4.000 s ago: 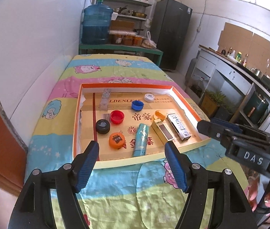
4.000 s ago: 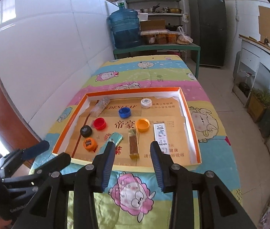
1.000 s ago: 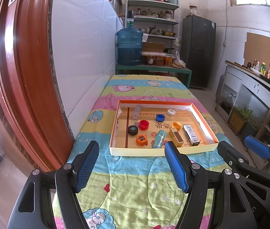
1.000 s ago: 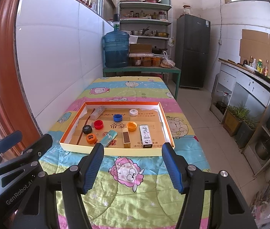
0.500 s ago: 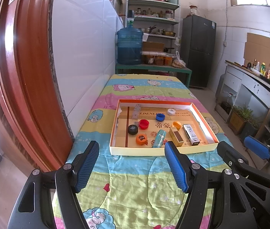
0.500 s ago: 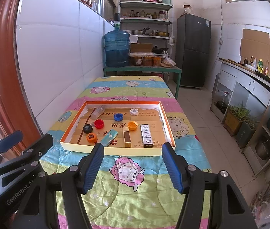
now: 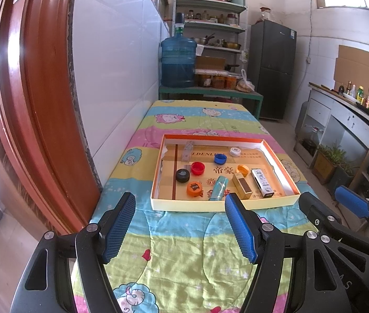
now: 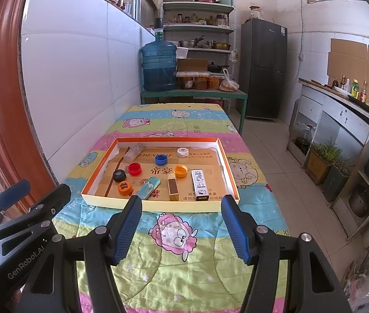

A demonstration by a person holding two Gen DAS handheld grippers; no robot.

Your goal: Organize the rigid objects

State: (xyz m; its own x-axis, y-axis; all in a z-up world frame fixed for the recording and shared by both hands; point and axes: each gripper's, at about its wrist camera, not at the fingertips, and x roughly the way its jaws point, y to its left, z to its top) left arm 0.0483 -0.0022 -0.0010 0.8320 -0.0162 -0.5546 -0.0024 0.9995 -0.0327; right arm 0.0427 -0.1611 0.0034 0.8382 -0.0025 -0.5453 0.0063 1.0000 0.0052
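Observation:
A shallow orange-rimmed box lid [image 7: 281, 165] [image 8: 227, 168] lies on the quilted table. In it are a red cap [image 7: 197, 168], black cap [image 7: 182, 175], orange cap [image 7: 194, 188], blue cap [image 7: 220, 158], white cap [image 7: 235, 151], yellow cap [image 7: 242, 168], a teal box [image 7: 218, 187], a gold box [image 7: 242, 188], a white box [image 7: 262, 182] and a clear piece [image 7: 187, 150]. My left gripper [image 7: 180, 228] and right gripper [image 8: 181, 228] are both open and empty, held back from the lid's near edge.
A white tiled wall and red door frame [image 7: 33, 104] run along the left. A water jug [image 7: 178, 62], shelves and a dark fridge [image 7: 273, 70] stand behind the table. A counter [image 8: 341, 109] and potted plants line the right.
Four seconds ago both grippers were close over the lid; they have pulled far back. In the last second nothing visibly moved.

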